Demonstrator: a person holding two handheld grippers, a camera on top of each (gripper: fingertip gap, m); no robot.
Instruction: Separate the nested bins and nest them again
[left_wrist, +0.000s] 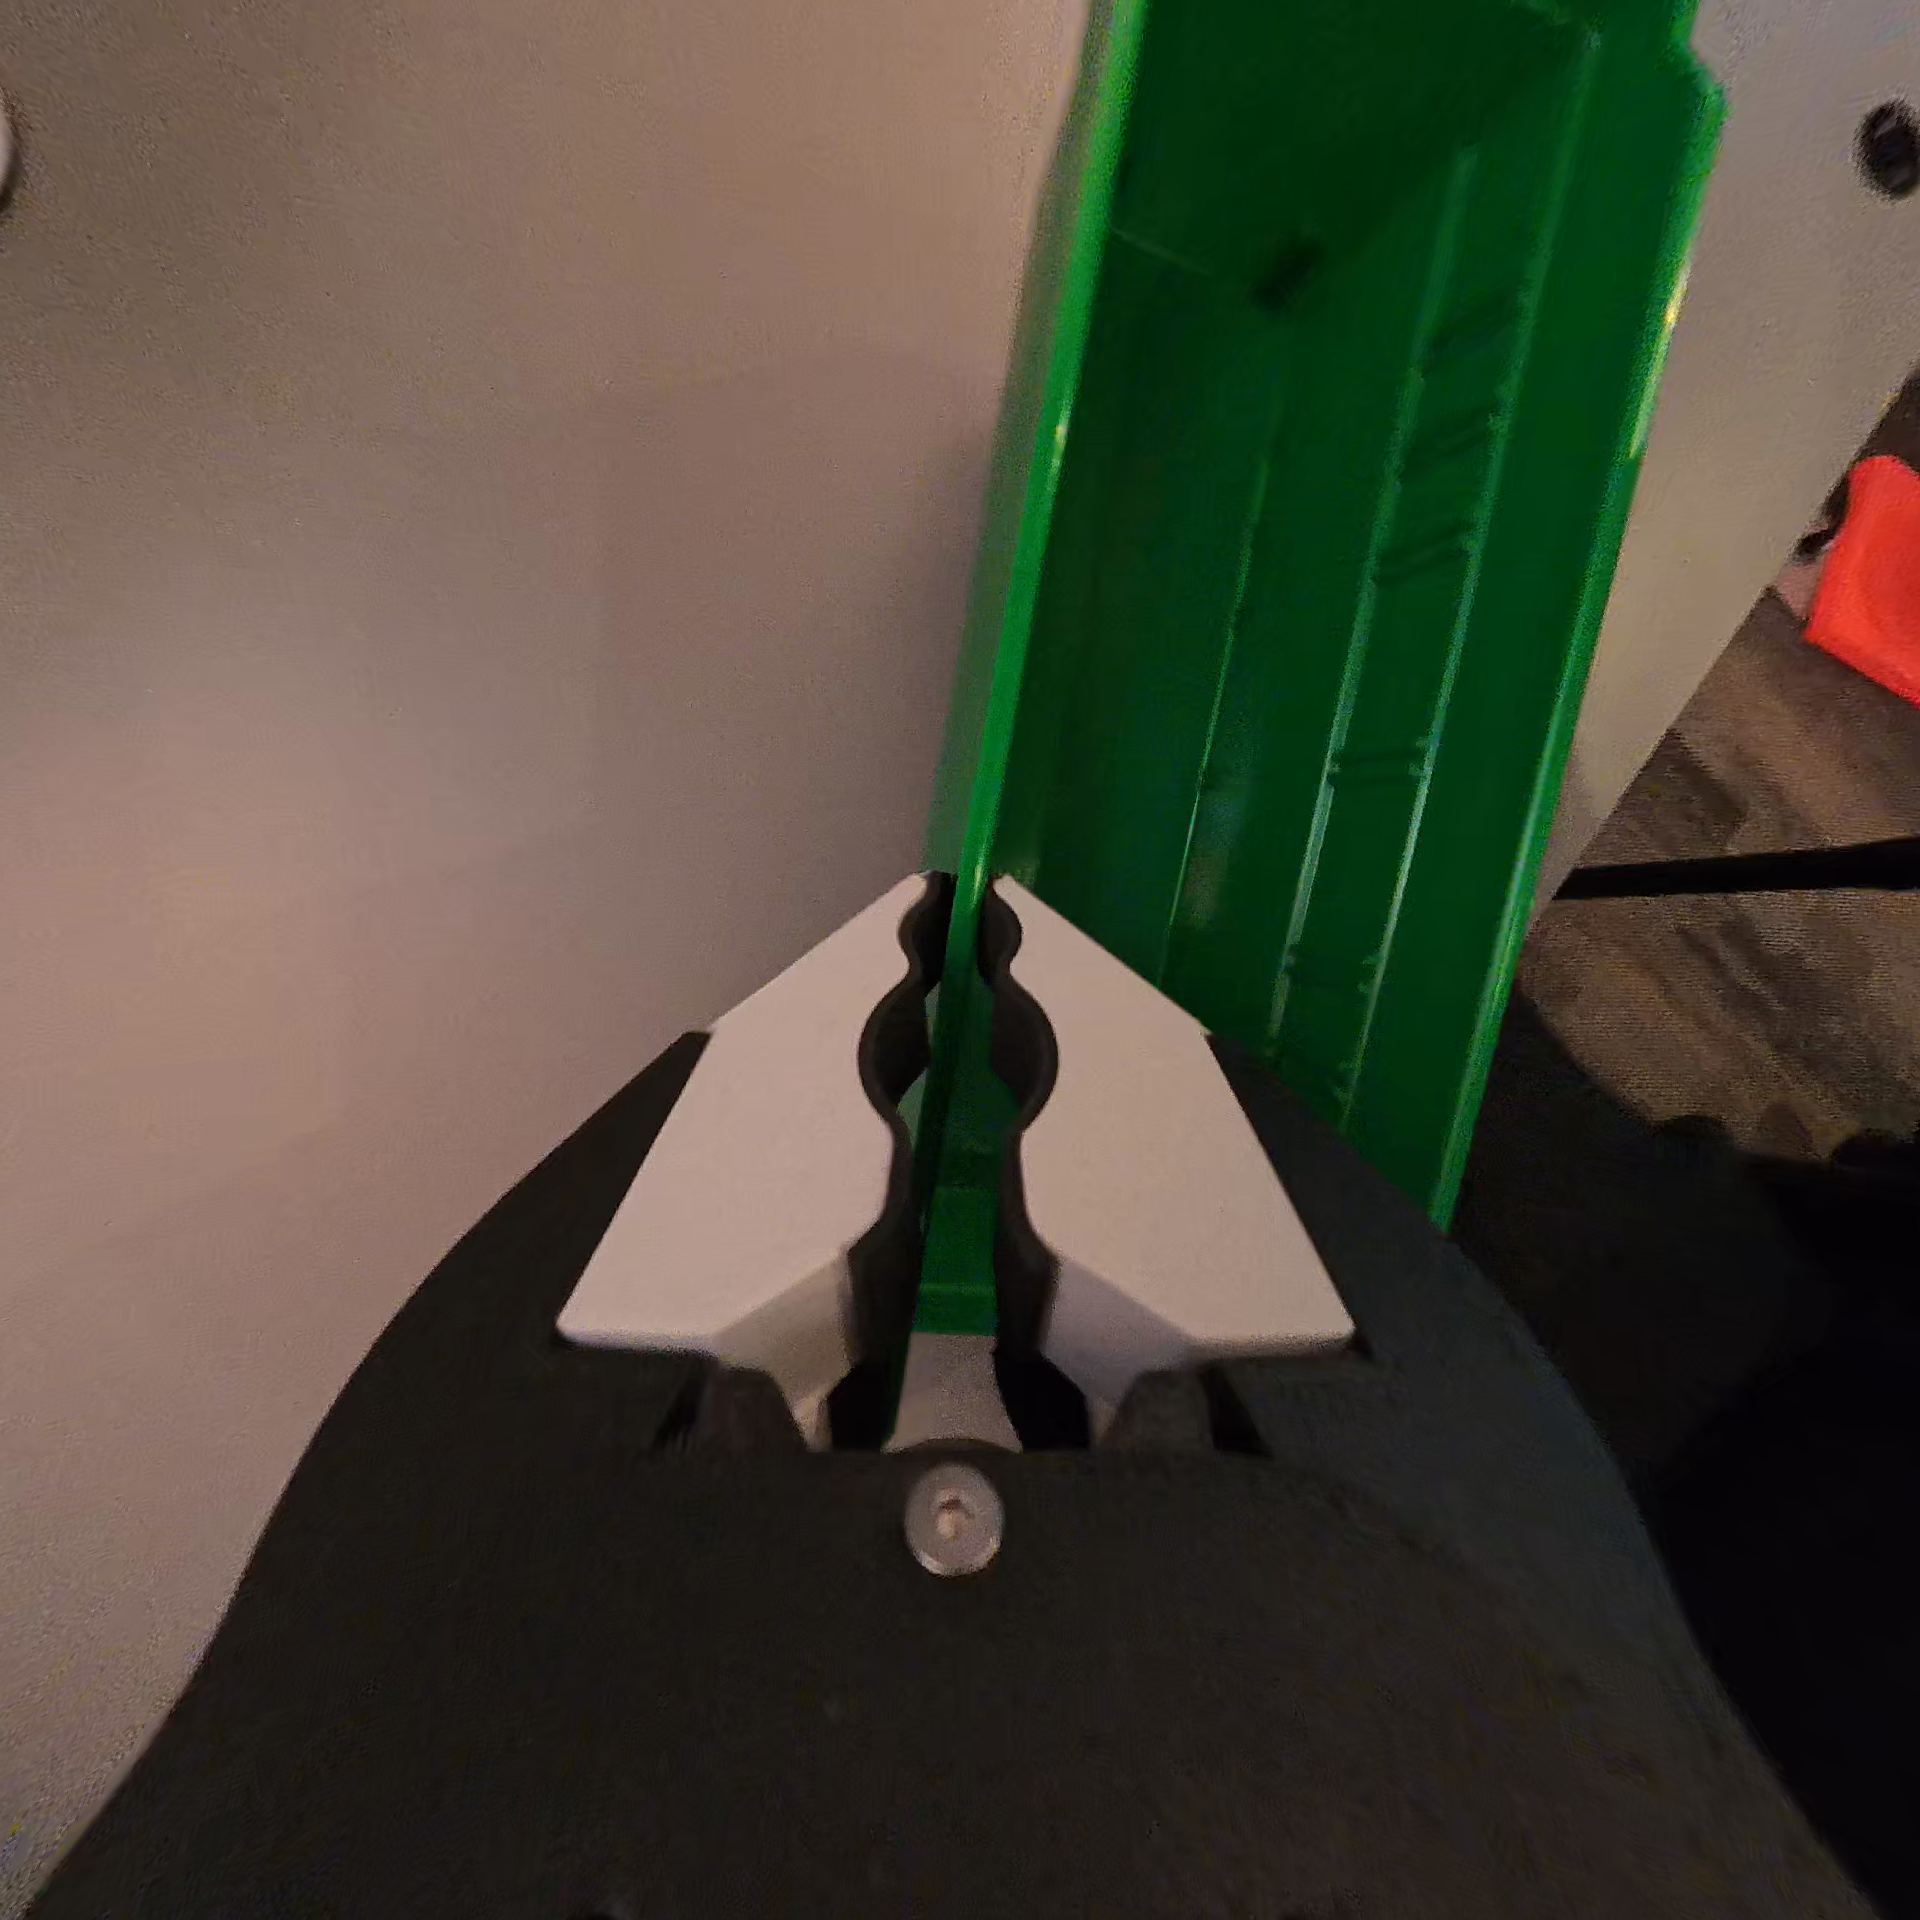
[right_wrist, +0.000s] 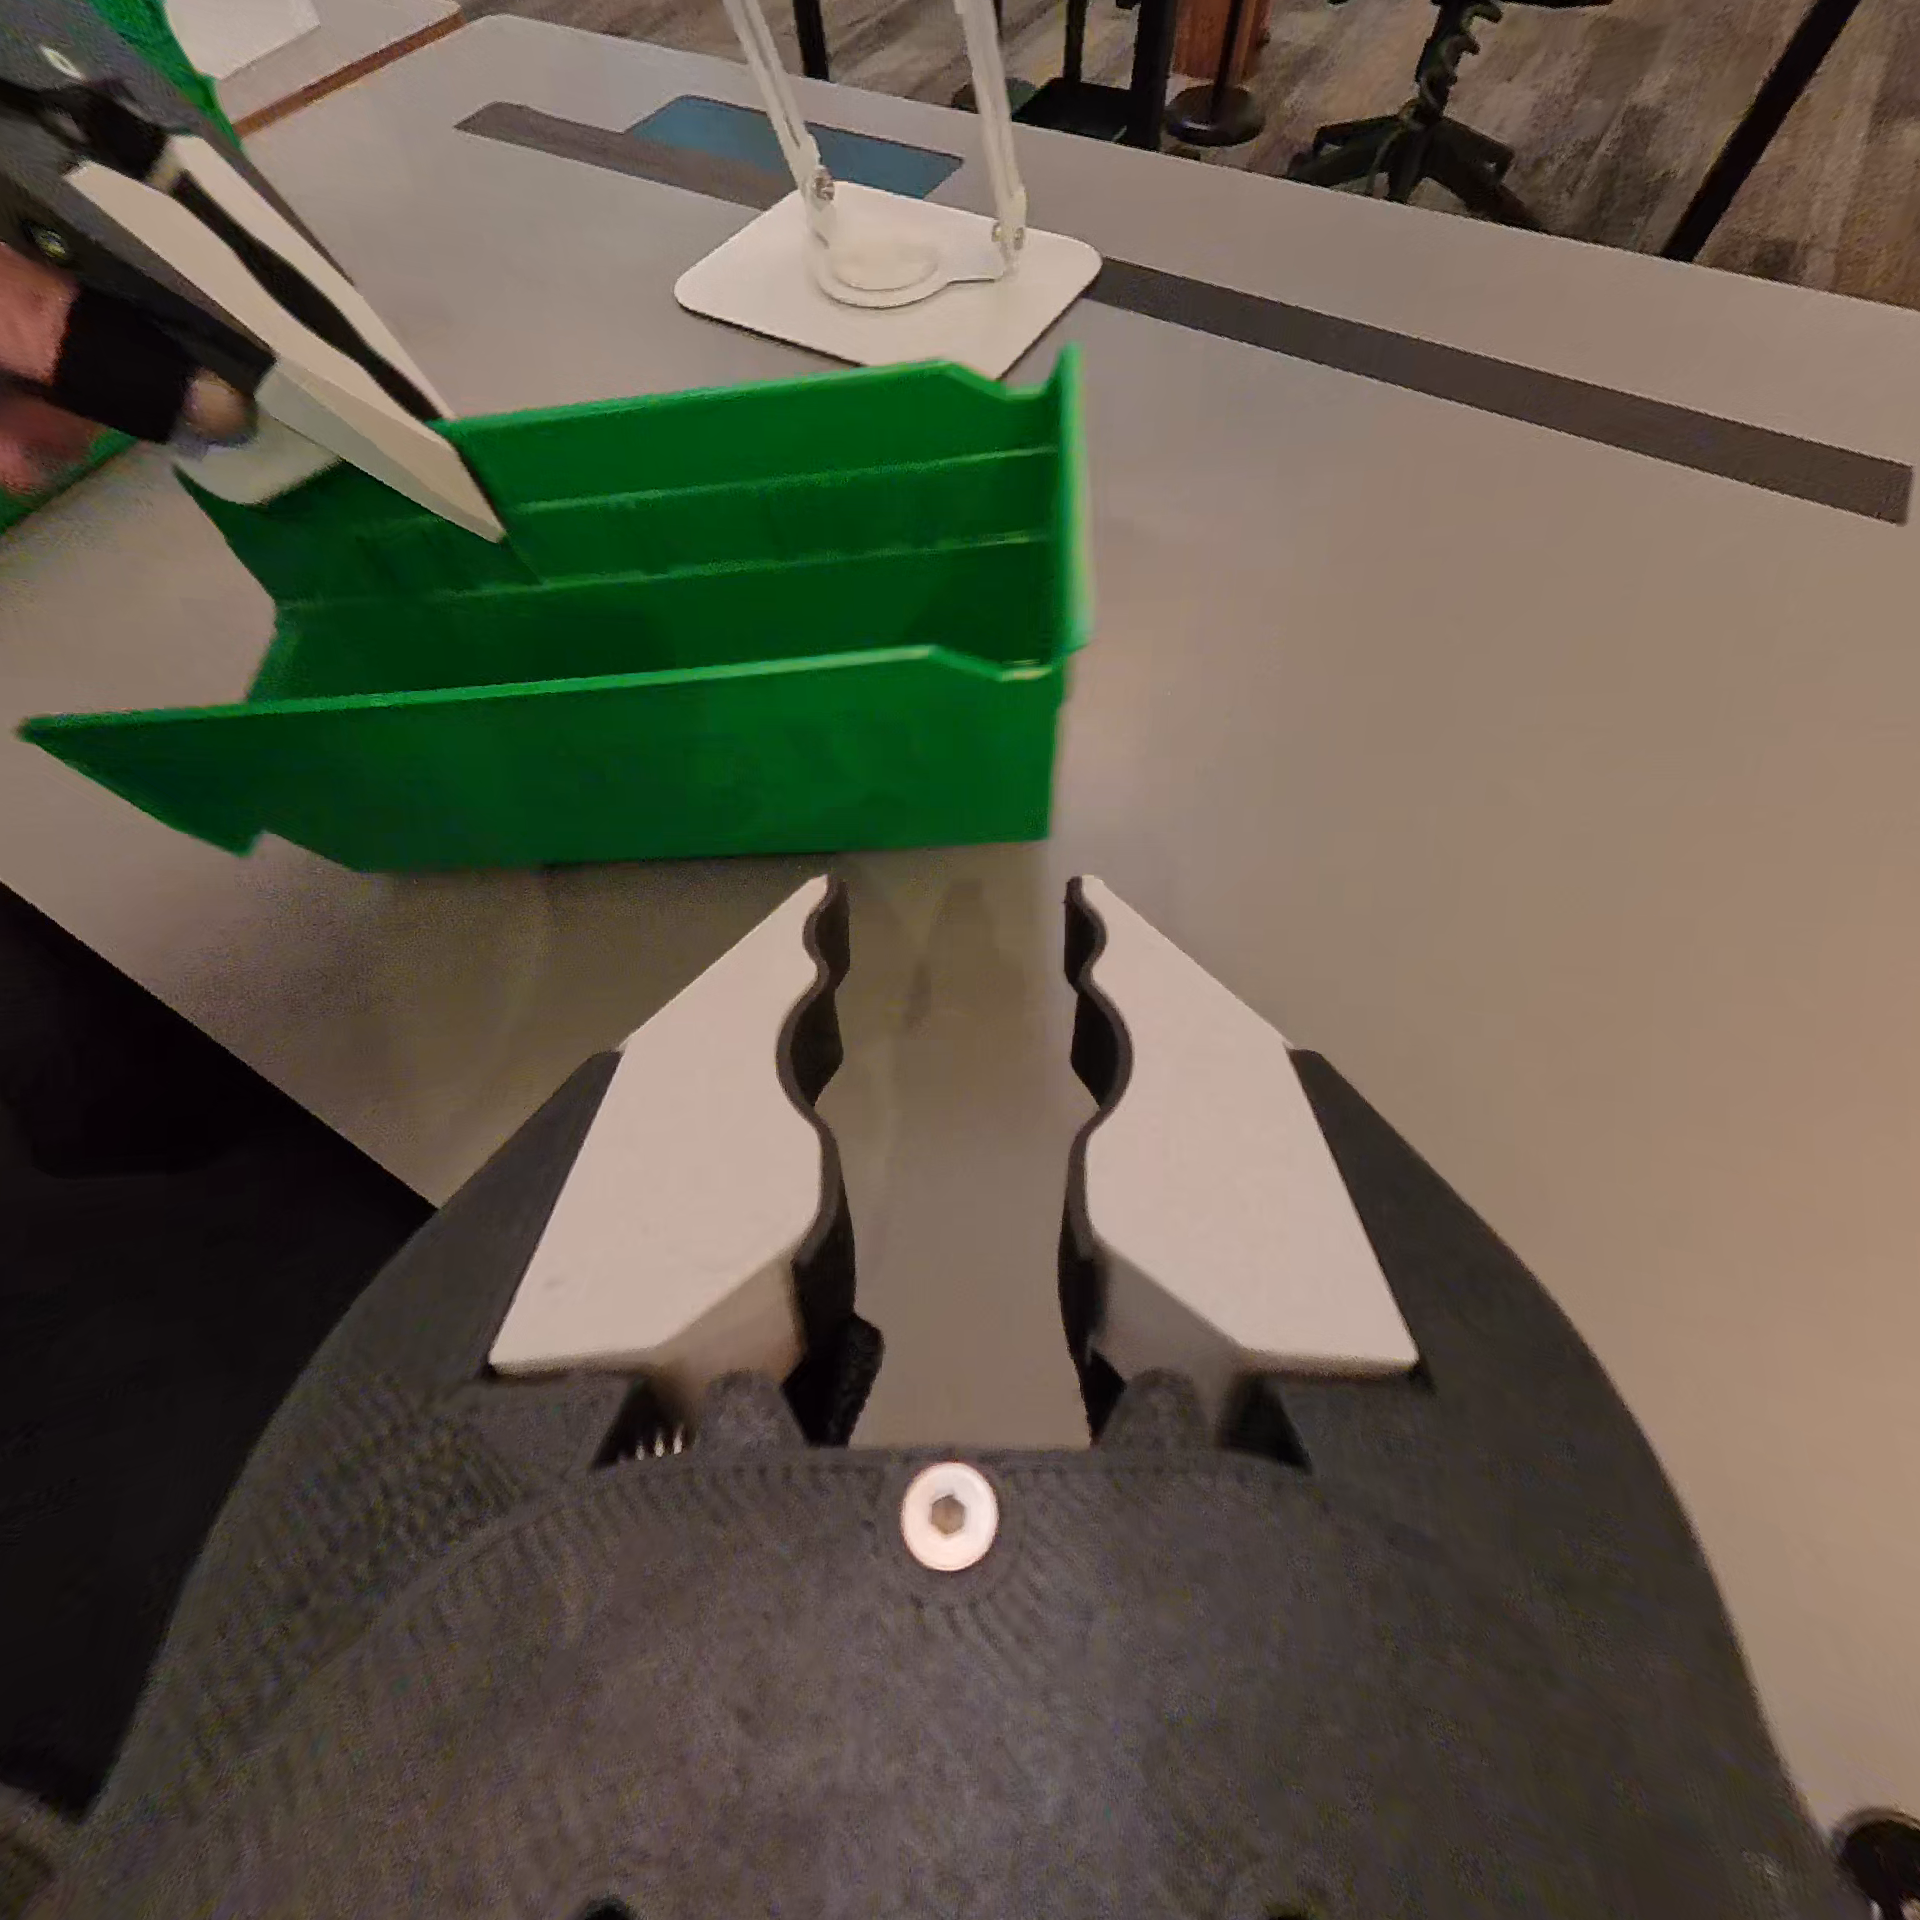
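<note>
A green bin lies on the grey table, its open end to the left and its closed end to the right. My left gripper is shut on the thin top edge of one of the bin's side walls. In the right wrist view the left gripper comes in from the upper left, on the bin's far wall. My right gripper is open and empty, just in front of the bin's near wall. I cannot tell whether a second bin sits inside it.
A white stand base with clear legs sits behind the bin. A dark strip crosses the table. More green plastic shows at the far left. The table edge runs along the lower left. An orange object lies on the floor.
</note>
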